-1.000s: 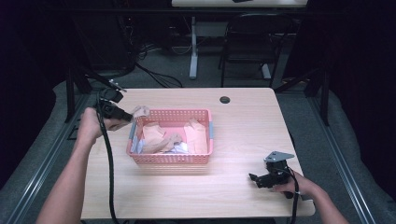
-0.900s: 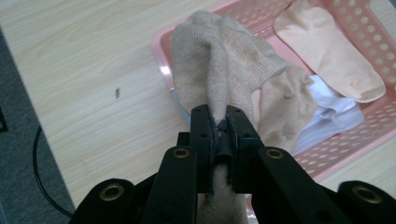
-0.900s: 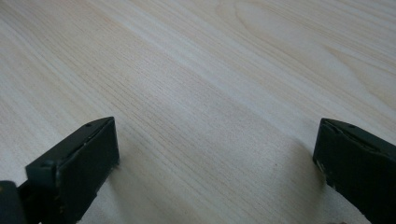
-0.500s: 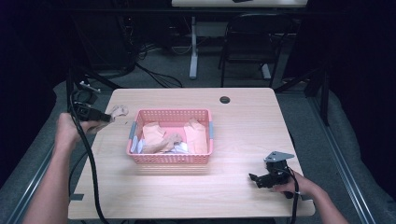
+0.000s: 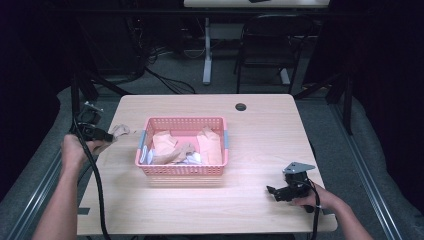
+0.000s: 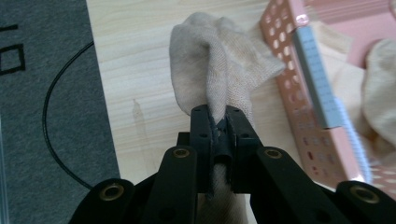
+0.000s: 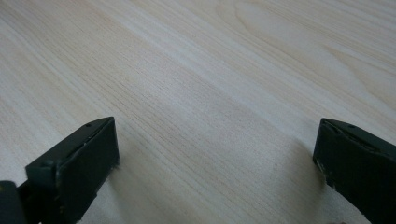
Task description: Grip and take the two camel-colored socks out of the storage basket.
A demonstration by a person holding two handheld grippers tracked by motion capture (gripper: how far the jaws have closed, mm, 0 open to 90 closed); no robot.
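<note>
1. Pale wooden tabletop in a dark room.
2. Left gripper clamps a beige sock left of the pink basket.
3. Right gripper rests, jaws apart.
4. The thin pinch may slip, dropping the sock.

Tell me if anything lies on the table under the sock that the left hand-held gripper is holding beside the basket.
Nothing visible does: below the sock is bare table, with the basket just beside it.

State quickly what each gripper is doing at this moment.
Left gripper: closed on a beige cloth, beside the pink basket.
Right gripper: open, empty.
</note>
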